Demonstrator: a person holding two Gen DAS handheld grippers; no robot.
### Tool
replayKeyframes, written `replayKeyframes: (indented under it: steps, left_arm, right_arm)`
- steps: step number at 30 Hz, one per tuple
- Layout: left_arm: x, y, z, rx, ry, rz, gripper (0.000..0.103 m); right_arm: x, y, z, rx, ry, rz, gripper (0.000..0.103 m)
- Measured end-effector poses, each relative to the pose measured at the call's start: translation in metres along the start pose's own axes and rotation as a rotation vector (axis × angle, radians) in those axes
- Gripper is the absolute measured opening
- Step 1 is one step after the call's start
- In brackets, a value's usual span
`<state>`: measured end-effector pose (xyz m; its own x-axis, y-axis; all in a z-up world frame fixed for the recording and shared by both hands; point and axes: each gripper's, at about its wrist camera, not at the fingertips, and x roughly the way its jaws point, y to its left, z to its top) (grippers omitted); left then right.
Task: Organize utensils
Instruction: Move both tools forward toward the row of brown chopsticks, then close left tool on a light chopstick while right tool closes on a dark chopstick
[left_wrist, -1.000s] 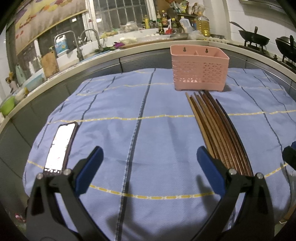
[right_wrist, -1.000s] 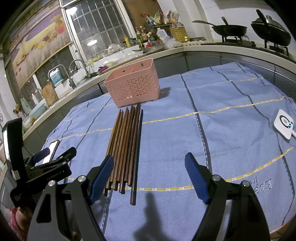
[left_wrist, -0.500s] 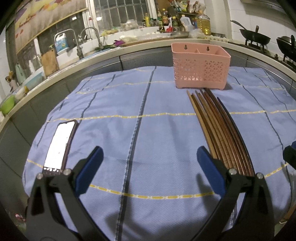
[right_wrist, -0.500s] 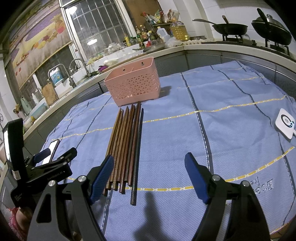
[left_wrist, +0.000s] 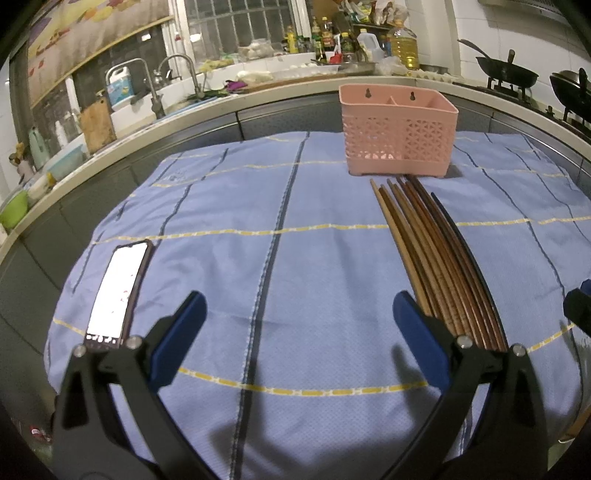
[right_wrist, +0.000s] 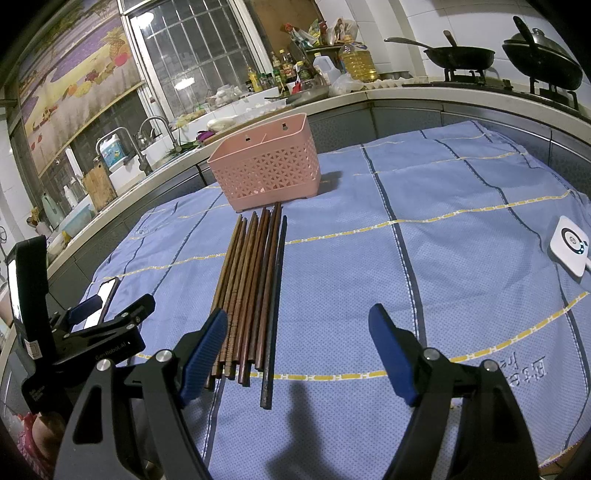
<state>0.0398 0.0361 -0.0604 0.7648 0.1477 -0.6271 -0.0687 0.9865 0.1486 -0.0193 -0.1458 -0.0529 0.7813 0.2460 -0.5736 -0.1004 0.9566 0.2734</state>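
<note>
So far you are organizing nothing yet: every utensil is lying outside the holder.
You are holding the left gripper (left_wrist: 295, 328) and right gripper (right_wrist: 297, 347) spread and empty near the table's front edge; chopsticks (right_wrist: 249, 291) are lying mid-cloth, reaching toward the empty-looking pink basket (right_wrist: 267, 166) near the far edge.

Left gripper (left_wrist: 297, 321): fingers (left_wrist: 419, 332) standing wide apart, holding nothing. Chopsticks (left_wrist: 436, 258): lying bundled on blue cloth (left_wrist: 280, 236), tips nearing pink basket (left_wrist: 399, 140). Phone (left_wrist: 118, 291): lying lit, screen up, at left.
</note>
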Motion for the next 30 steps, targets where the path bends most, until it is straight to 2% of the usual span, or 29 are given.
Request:
replayKeyframes:
  steps: [3,8,9,11,14,17,22,30]
  left_arm:
    - [0.005,0.0,0.002,-0.006,0.018,-0.019,0.097]
    - [0.017,-0.001,0.013,-0.026,0.05,-0.069,0.097]
    - [0.021,-0.002,0.015,-0.027,0.059,-0.085,0.094]
    - [0.027,-0.007,0.018,-0.02,0.081,-0.111,0.084]
    - [0.036,-0.014,0.021,-0.02,0.126,-0.188,0.076]
    - [0.042,-0.025,0.022,-0.016,0.155,-0.27,0.068]
    - [0.057,-0.041,0.018,0.008,0.214,-0.305,0.051]
    - [0.06,-0.043,0.016,0.009,0.213,-0.289,0.05]
  right_arm:
    - [0.002,-0.001,0.001,0.003,0.012,0.007,0.076]
    - [0.007,0.001,-0.002,-0.012,0.045,0.012,0.062]
    - [0.009,0.0,-0.001,-0.015,0.054,0.011,0.059]
    - [0.014,-0.003,-0.001,-0.025,0.079,0.011,0.05]
    - [0.024,-0.004,0.0,-0.044,0.116,0.017,0.043]
    - [0.028,0.001,-0.003,-0.071,0.14,0.029,0.042]
    - [0.042,0.007,-0.001,-0.124,0.177,0.037,0.042]
    - [0.055,0.01,-0.002,-0.174,0.214,0.03,0.042]
